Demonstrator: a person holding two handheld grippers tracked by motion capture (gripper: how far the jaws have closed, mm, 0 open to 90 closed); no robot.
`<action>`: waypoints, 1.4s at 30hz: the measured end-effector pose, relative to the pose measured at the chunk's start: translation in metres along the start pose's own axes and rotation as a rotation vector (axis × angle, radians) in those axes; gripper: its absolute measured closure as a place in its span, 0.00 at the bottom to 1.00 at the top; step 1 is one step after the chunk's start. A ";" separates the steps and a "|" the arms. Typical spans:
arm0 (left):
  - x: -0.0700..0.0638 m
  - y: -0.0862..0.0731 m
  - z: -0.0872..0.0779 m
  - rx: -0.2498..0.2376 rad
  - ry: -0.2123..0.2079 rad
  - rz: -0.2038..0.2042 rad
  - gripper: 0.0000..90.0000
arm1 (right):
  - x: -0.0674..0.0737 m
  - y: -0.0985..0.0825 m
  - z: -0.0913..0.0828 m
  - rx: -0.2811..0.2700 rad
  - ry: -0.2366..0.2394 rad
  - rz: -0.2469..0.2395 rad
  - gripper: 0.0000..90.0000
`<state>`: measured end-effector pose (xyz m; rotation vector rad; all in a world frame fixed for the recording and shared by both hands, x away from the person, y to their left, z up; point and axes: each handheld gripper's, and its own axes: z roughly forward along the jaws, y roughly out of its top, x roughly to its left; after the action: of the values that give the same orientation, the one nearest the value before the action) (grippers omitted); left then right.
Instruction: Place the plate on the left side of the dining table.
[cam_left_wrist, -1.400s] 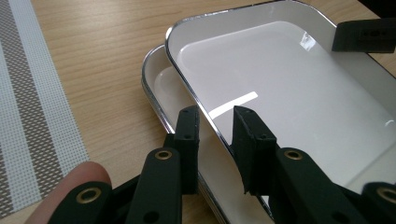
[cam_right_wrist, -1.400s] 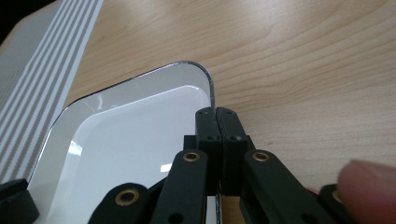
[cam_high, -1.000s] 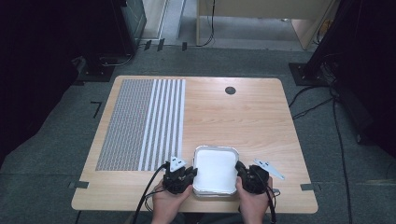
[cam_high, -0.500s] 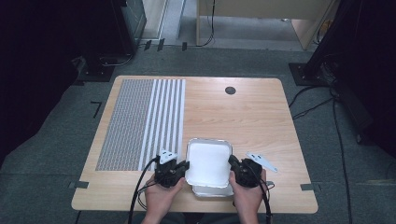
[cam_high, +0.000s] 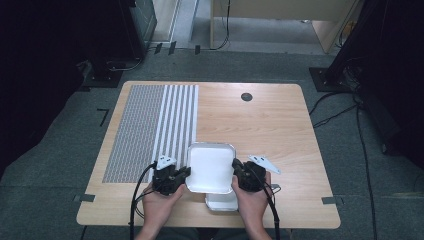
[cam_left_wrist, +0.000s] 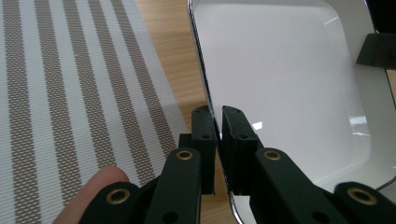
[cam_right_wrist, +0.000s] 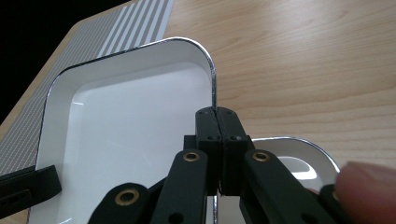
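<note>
Dark room, grey carpet, cables running along the floor, and a light wood tabletop (cam_high: 260, 120) in the middle with a striped placemat (cam_high: 150, 125) covering its left part. Near the front edge, a white tray (cam_high: 210, 167) is being held up between both hands. The left tool (cam_high: 176, 176) is clenched on the tray's left rim, jaws pinching the thin metal edge, which is really clear in the left gripper view (cam_left_wrist: 205, 84). The right tool (cam_high: 239, 176) is clamped the same way on the right rim (cam_right_wrist: 214, 79). So it's a two-handed carry, tray roughly level, clear of the wood.

Underneath, toward the person, a second tray (cam_high: 222, 201) sits on the tabletop, also peeking out in the right gripper view (cam_right_wrist: 299, 158). My guess is the step in hand is lifting the top tray off a stack and moving it out.

Next move probably calls for both hands travelling together at the same height, since a pinch on a thin rim could slip or twist if one side leads.

Room-wise it's easy: bare wood ahead and to the right, nothing out there except a small dark round cap (cam_high: 246, 96) near the far edge. The placemat edge lies just beside the tray's left side, so setting down there would straddle it.
</note>
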<state>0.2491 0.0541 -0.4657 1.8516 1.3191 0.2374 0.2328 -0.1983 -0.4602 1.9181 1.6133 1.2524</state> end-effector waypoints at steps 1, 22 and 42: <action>0.003 0.001 -0.001 -0.003 0.001 -0.005 0.95 | 0.002 0.001 0.002 0.001 0.002 -0.004 1.00; 0.057 0.025 -0.013 -0.041 0.040 -0.062 0.96 | 0.050 0.020 0.045 0.003 0.047 -0.040 1.00; 0.113 0.034 -0.013 0.009 0.124 -0.081 0.97 | 0.094 0.022 0.099 0.062 0.071 -0.085 1.00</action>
<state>0.3142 0.1538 -0.4670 1.8105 1.4790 0.3075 0.3209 -0.0920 -0.4613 1.8393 1.7687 1.2633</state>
